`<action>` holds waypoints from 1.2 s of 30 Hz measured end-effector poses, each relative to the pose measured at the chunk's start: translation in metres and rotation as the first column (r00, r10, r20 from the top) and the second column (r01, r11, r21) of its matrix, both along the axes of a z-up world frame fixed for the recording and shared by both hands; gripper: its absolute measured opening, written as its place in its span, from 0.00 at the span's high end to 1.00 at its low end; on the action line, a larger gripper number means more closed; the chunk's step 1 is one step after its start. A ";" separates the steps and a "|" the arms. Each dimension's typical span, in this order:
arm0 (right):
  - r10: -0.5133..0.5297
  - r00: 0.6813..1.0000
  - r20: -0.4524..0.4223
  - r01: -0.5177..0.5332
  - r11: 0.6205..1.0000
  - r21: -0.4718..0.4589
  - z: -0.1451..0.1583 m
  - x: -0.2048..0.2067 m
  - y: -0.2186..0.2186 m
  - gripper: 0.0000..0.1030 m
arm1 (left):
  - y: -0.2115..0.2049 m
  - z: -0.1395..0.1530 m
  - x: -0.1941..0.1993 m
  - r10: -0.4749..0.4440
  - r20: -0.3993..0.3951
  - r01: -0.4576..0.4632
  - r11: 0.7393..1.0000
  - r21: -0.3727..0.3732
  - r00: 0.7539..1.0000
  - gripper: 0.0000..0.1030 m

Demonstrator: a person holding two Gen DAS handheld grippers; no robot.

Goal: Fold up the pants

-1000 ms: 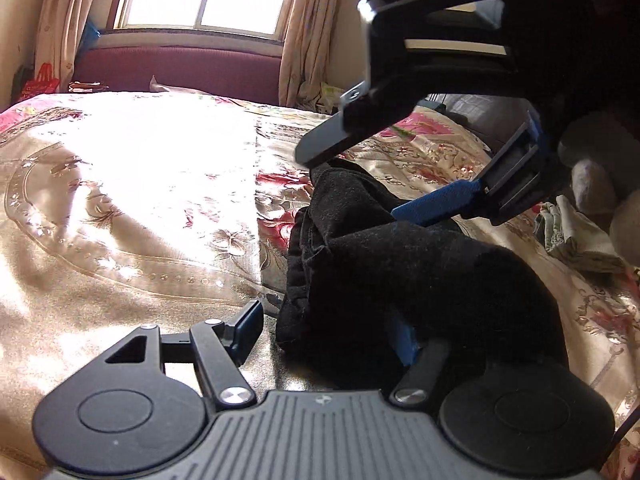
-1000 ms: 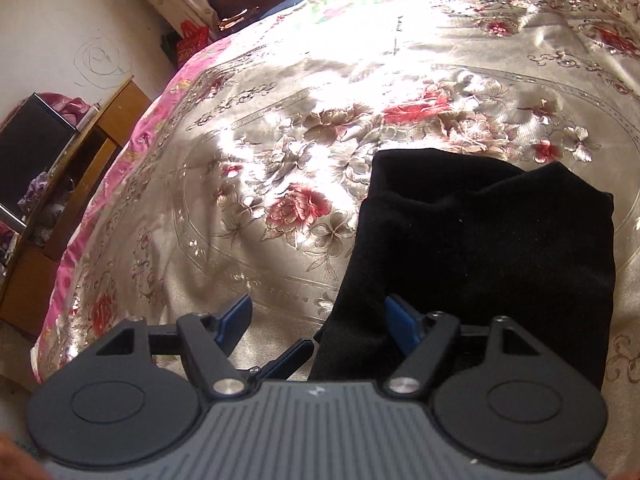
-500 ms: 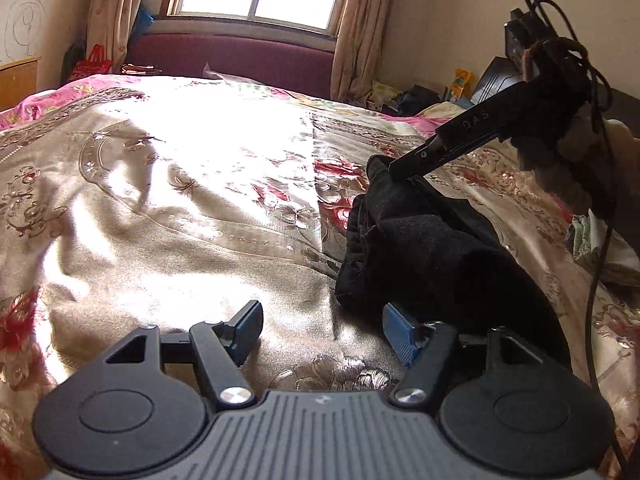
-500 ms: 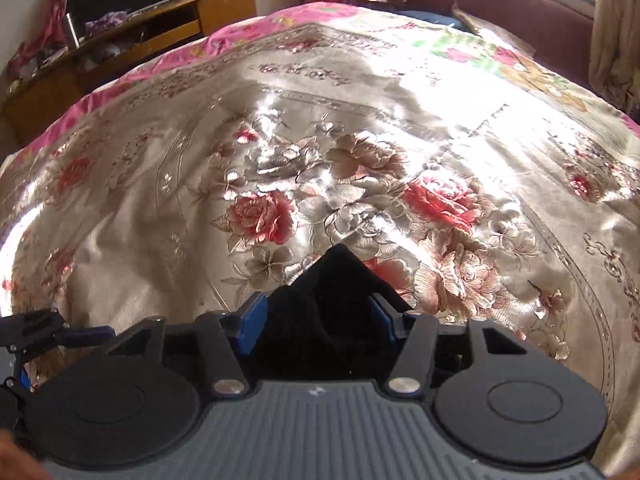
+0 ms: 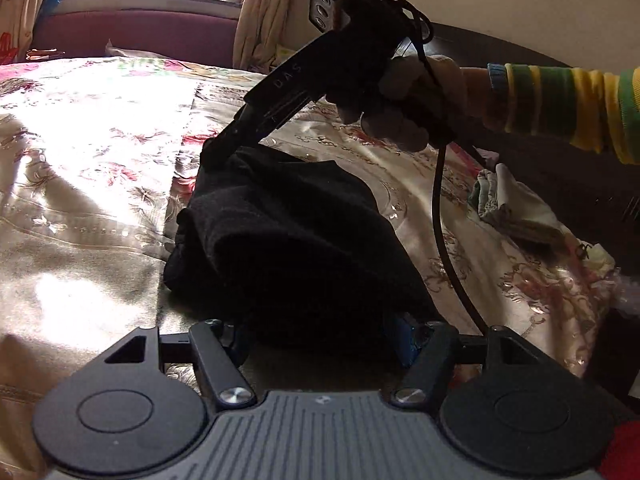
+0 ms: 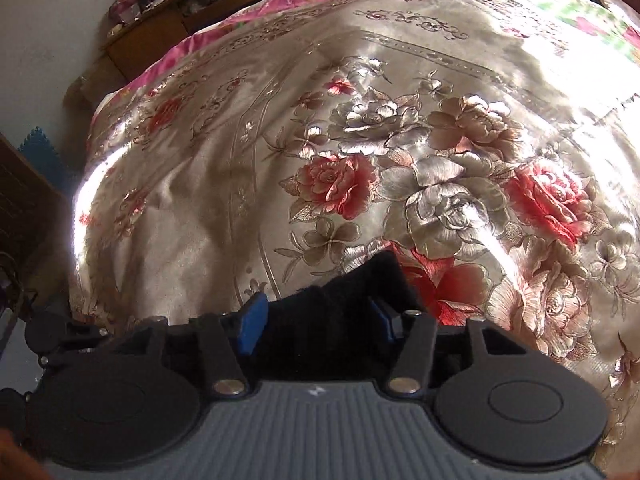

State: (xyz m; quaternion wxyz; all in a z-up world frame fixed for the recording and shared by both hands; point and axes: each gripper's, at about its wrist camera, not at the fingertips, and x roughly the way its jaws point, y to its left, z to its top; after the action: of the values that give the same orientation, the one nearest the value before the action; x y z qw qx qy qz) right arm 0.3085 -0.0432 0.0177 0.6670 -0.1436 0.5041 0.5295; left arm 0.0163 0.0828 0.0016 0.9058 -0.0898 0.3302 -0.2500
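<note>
The black pants [image 5: 288, 232] lie as a folded bundle on the floral gold bedspread [image 5: 92, 184]. My left gripper [image 5: 324, 332] is open, its jaws wide apart around the near edge of the bundle. My right gripper [image 6: 316, 316] has black pants fabric [image 6: 340, 312] between its blue pads [image 6: 250, 320], with the jaws still apart around it. In the left wrist view the right gripper [image 5: 218, 152] reaches down to the far corner of the bundle, held by a gloved hand [image 5: 404, 104].
A window and a maroon headboard [image 5: 132, 36] stand beyond the bed. Pale crumpled cloth [image 5: 508, 204] lies at the bed's right side. A cable [image 5: 444, 220] hangs from the right gripper. A wooden cabinet [image 6: 168, 12] stands past the far bed edge.
My left gripper has moved in so the bundle's near edge sits between its jaws. My right gripper has stayed at the far corner with fabric between its pads.
</note>
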 end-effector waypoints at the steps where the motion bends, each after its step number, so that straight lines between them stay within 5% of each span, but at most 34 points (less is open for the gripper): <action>1: -0.005 1.000 -0.022 0.005 1.000 -0.009 -0.002 -0.001 0.000 0.61 | -0.003 -0.001 0.002 0.000 0.003 0.000 1.000 0.011 1.000 0.23; 3: -0.023 0.998 -0.050 0.022 0.999 -0.027 0.003 -0.009 -0.006 0.77 | -0.005 -0.002 0.005 0.003 0.008 -0.003 1.000 0.011 1.000 0.23; 9: -0.147 0.988 0.042 0.147 0.989 0.003 0.043 -0.031 -0.035 0.87 | 0.002 0.000 0.017 0.067 0.025 -0.066 0.997 -0.027 0.997 0.23; 13: -0.320 0.946 0.048 0.312 0.941 0.129 0.057 -0.023 -0.052 0.95 | 0.002 0.008 0.021 0.152 0.082 -0.153 0.988 0.004 0.985 0.22; 15: -0.418 0.907 0.045 0.405 0.897 0.177 0.050 -0.011 -0.058 0.99 | 0.006 0.007 0.022 0.191 0.060 -0.192 0.981 0.003 0.980 0.23; 17: -0.461 0.882 0.100 0.450 0.885 0.116 0.032 -0.002 -0.052 0.99 | 0.007 0.000 0.026 0.217 0.029 -0.217 0.976 0.015 0.976 0.23; 20: -0.472 0.881 0.012 0.468 0.876 0.118 0.014 0.006 -0.058 0.99 | 0.014 -0.003 0.021 0.226 0.041 -0.227 0.973 0.038 0.973 0.22; 23: -0.477 0.879 -0.006 0.471 0.866 0.165 0.021 0.003 -0.070 0.92 | 0.029 -0.009 0.022 0.258 -0.029 -0.259 0.966 -0.027 0.966 0.22; 26: -0.362 0.932 -0.002 0.353 0.908 0.224 0.033 -0.015 -0.069 0.88 | 0.031 -0.012 0.026 0.267 -0.049 -0.269 0.961 -0.055 0.963 0.22; 29: -0.229 0.970 0.084 0.215 0.965 0.150 0.029 -0.028 -0.049 0.49 | 0.020 -0.006 0.025 0.247 0.008 -0.247 0.969 0.004 0.969 0.22; 36: -0.129 0.991 0.037 0.126 0.990 0.057 0.006 -0.008 -0.034 0.39 | 0.018 -0.005 0.023 0.229 0.028 -0.230 0.973 0.018 0.973 0.22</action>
State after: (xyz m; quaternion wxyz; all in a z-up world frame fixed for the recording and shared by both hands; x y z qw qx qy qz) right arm 0.3003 -0.0775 0.0236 0.7131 -0.1034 0.4841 0.4964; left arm 0.0394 0.1013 -0.0031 0.9337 -0.1147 0.3084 -0.1412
